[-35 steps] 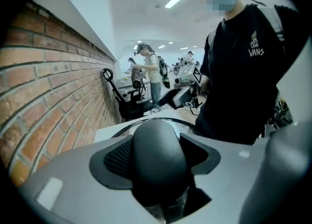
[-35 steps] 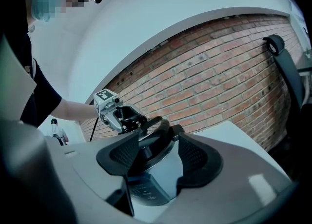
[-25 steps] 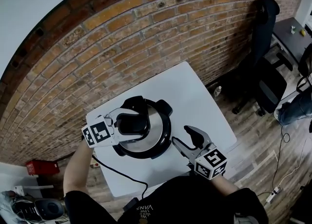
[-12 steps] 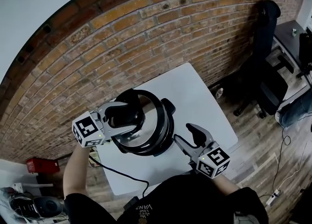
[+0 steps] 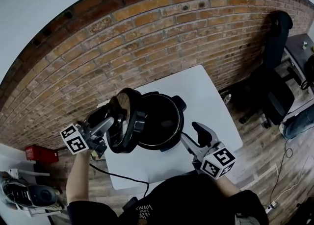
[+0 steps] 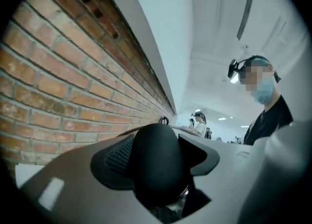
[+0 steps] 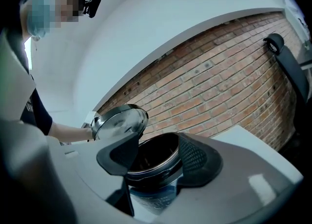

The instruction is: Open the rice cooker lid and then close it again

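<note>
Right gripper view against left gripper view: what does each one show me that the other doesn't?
Only the right gripper view: the rice cooker standing open on the white table, and the lid raised and tilted, shiny underside showing. Only the left gripper view: the lid's black handle clamped in the left claw, and people far behind. Both: the brick wall and the person wearing the head camera.
</note>
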The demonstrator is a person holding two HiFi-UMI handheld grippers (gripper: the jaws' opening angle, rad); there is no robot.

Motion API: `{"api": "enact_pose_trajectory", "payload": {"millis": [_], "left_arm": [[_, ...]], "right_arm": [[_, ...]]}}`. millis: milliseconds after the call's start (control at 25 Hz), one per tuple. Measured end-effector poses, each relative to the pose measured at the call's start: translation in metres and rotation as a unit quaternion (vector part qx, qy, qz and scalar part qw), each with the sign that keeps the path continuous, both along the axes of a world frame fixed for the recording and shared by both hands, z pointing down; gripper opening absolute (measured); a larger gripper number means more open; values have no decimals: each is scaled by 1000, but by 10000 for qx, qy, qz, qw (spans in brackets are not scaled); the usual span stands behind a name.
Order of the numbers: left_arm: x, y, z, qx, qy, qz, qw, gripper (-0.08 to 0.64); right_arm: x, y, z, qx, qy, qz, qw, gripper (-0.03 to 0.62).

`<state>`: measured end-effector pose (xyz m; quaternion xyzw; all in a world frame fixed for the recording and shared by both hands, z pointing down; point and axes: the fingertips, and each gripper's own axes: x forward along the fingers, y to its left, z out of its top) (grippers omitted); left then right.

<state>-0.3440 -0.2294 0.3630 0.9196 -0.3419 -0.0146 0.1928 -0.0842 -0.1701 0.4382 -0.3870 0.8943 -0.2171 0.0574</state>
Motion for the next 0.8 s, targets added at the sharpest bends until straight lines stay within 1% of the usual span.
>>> {"api": "enact_pose_trajectory", "payload": {"millis": [120, 200, 240, 280, 360, 400, 440, 520, 640, 800], "left_arm": [[-33, 19, 9, -91, 571, -573, 9967, 284], [-54, 33, 19, -217, 1108, -944, 9891, 284], [-63, 41, 24, -270, 1424, -1122, 9831, 284], [-69, 51, 29, -324, 1792, -1277, 9750, 284], [-80, 70, 39, -414, 2485, -1563, 9551, 284], [-87, 80, 45, -429, 2701, -1734, 9461, 284], [-94, 89, 52, -433, 2845, -1915, 9384, 284], [-107, 106, 65, -427, 3027, -2234, 9255, 284], [-121, 132, 78, -359, 3196, -2563, 9115, 284], [-135, 159, 89, -271, 3454, -2873, 8930, 284]], "right_arm": [[-7, 1, -2, 7, -47, -44, 10000, 245], [-10, 2, -4, 7, -114, -55, 9999, 245], [-12, 2, -5, 6, -126, -79, 9999, 245], [-15, 3, -7, 4, -127, -110, 9999, 245], [-18, 5, -9, 1, -106, -172, 9998, 245], [-20, 6, -9, -3, -99, -193, 9998, 245], [-21, 7, -9, -10, -98, -208, 9997, 245], [-24, 8, -8, -23, -107, -230, 9997, 245], [-29, 10, -7, -36, -108, -271, 9996, 245], [-37, 15, -6, -70, -69, -347, 9993, 245]]}}
